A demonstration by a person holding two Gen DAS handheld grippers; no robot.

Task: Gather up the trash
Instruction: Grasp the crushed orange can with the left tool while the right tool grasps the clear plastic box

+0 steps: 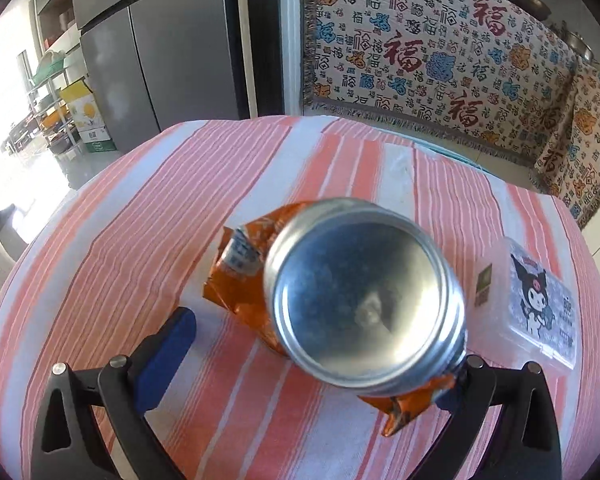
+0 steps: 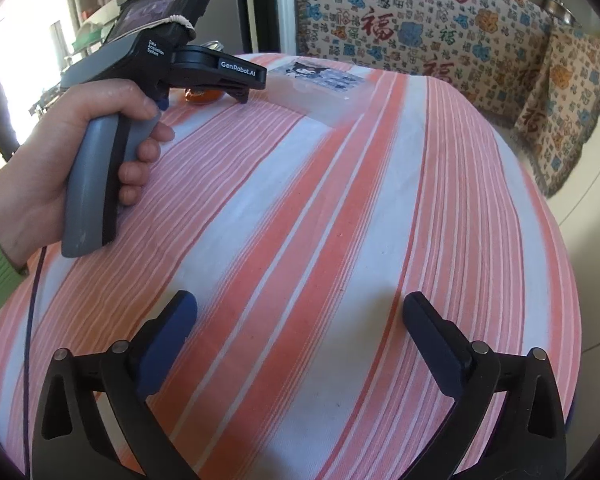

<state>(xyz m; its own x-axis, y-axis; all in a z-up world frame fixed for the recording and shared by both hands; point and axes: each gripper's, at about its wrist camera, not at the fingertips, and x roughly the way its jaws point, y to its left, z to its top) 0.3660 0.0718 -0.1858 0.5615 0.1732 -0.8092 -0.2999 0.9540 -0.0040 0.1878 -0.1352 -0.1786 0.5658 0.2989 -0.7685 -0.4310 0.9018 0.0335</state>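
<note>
Orange crushed drink can, silver base toward the lens, sits between the wide-spread jaws of the left gripper, apparently ungripped, while the right gripper hangs open and empty above the striped tablecloth, ready to assist.

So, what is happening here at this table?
A person is clearing trash from a table with a striped cloth, with a handheld gripper in each hand. In the left wrist view, a can with an orange wrapper shows between the open fingers of the left gripper; whether the right-hand finger touches it I cannot tell. A clear box with a cartoon sticker lies beside them. The right gripper is open and empty over bare cloth. The left hand holds its gripper's handle.
</note>
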